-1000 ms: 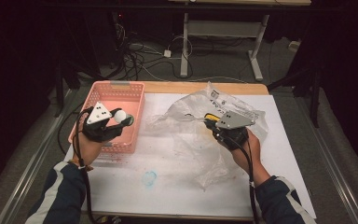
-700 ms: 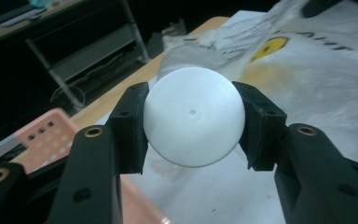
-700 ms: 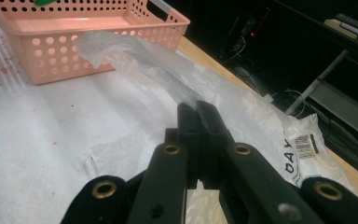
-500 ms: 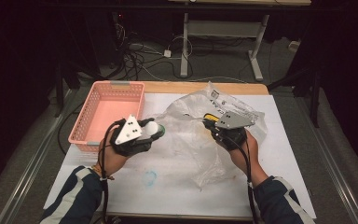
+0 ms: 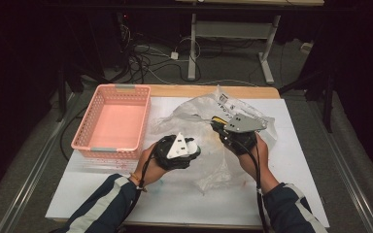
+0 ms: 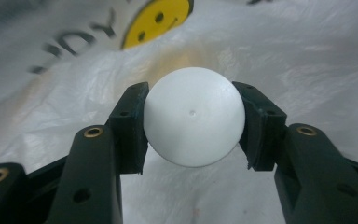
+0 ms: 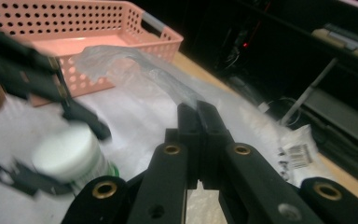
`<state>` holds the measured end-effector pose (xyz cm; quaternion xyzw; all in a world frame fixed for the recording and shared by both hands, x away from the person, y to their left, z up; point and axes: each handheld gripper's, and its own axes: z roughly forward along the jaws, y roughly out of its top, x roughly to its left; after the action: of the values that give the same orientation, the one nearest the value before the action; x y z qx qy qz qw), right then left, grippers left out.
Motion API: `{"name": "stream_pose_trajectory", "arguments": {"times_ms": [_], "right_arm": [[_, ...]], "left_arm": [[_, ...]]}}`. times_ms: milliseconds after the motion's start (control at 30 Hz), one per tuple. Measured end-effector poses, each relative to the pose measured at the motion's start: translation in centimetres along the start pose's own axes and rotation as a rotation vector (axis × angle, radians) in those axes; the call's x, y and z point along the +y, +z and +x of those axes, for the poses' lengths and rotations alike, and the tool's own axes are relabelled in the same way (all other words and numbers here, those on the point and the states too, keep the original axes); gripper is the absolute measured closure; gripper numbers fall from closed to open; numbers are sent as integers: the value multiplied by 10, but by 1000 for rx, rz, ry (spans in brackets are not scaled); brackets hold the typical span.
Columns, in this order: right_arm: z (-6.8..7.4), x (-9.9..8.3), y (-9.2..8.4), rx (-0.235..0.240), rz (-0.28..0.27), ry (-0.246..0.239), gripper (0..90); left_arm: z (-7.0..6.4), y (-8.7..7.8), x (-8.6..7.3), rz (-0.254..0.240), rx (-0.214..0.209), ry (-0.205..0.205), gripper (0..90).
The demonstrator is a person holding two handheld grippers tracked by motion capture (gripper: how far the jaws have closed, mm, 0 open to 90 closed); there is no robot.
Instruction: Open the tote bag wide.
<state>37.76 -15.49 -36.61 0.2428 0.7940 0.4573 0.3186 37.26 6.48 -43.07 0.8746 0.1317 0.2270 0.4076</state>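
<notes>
A: Left gripper [image 5: 189, 148] — holding what?

B: Clamped on a white ball [image 6: 193, 112], one pad on either side. Jaws about half apart to take its width. Seated squarely between the tips, bulging a little past them.

A: And ahead of those jaws?

B: Crinkled plastic bag [image 6: 284, 56], just beyond the ball and beneath it. Yellow smiley print [image 6: 156, 21] up past the left-hand jaw. Cannot tell whether touching the film or just clear of it.

A: Right gripper [image 7: 198, 116]?

B: Pinched fully together on a fold of the bag's edge. Thin strip of film coming out from between the tips, lifted off the table [image 5: 301, 160]. Looks like holding the mouth up.

A: Pink basket [image 5: 85, 131]?

B: Well apart from both pairs of jaws, off on the left gripper's outer side. Nothing seen inside it.

A: So how far along?

B: Judging from that — pick-up done, carry nearly done. Left to do: find the opening, push the ball in past the held edge, part the left jaws, draw back out.

A: Any snag?

B: Hard to say where the mouth actually lies. Too rumpled to read.
</notes>
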Motion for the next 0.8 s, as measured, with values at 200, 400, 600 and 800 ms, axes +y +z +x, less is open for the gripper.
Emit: {"name": "stream_pose_trajectory", "arguments": {"times_ms": [200, 400, 600, 800], "right_arm": [[-2, 9, -8, -38, -42, -2, 900], [-4, 9, -10, -40, -51, 5, 900], [-2, 8, -8, -24, -40, -2, 900], [-3, 6, -7, -20, -26, -5, 900]], "left_arm": [[4, 32, 0, 18, 1, -23, 484], [12, 61, 0, 37, 22, -87, 484], [13, 75, 0, 62, 78, -114, 479], [6, 61, 5, 28, 86, -105, 348]]}}
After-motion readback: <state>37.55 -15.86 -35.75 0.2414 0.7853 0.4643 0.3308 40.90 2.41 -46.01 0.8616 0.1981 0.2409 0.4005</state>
